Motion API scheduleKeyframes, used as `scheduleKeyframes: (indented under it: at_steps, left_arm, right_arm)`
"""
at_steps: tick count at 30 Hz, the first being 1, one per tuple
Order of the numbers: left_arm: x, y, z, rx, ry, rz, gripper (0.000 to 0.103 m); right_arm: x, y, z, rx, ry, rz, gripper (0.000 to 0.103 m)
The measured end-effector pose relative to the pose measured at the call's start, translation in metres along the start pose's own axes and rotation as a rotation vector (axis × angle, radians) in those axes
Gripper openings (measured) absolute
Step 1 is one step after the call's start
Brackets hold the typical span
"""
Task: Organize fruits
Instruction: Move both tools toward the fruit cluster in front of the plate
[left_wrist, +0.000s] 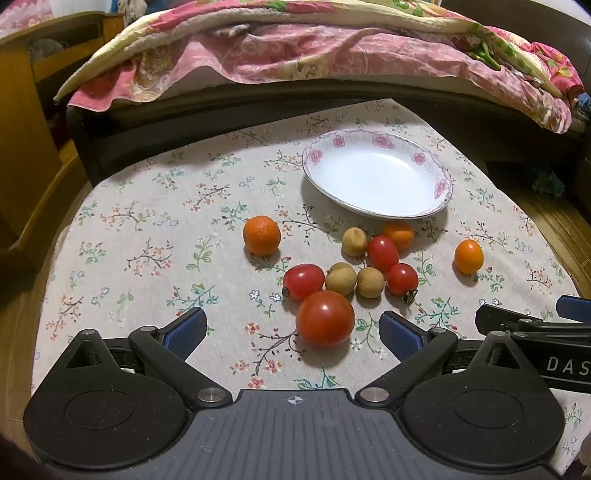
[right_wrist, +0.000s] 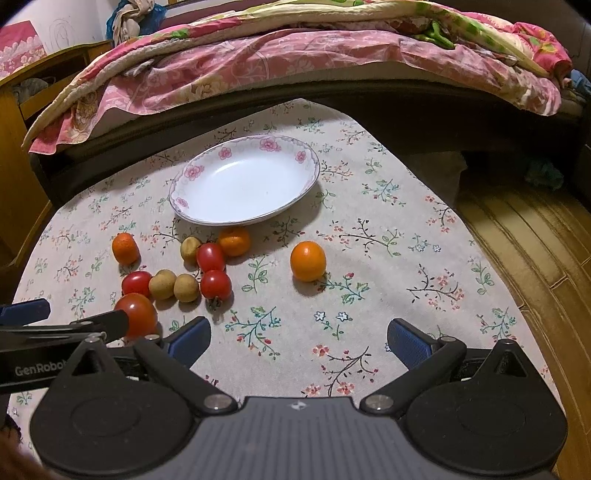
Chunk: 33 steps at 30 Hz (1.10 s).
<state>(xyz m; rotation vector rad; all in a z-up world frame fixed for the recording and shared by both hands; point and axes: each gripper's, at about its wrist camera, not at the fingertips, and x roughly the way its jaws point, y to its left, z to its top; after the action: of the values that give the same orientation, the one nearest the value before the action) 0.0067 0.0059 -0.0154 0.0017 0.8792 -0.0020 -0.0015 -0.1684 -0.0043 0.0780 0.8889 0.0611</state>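
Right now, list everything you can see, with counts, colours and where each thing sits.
Plate: one, white with pink flowers, empty, far side of the cloth.
Oranges: three, orange; one left of the cluster, one by the plate's near rim, one alone at right.
Tomatoes: four, red; the biggest nearest the left gripper, three small in the cluster.
Longans: three, tan, among the small tomatoes.
Cloth: one, beige floral, under everything.
Bedding: pink floral, on the bed behind.
Left gripper: open, black with blue pads.
Right gripper: open, same colours.
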Motion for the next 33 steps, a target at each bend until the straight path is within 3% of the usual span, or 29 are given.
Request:
scheduleKeyframes:
  at_steps: [25, 33]
  left_arm:
    - [0.010, -0.003, -0.003, 0.001, 0.032, -0.028, 0.101]
    - [0.019, -0.008, -0.001, 0.019, 0.027, -0.069, 0.101]
  right_arm:
    - [0.007, -0.005, -0.001, 0.009, 0.045, 0.031, 0.101]
    - [0.008, -0.012, -0.002, 0.027, 0.053, 0.028, 0.101]
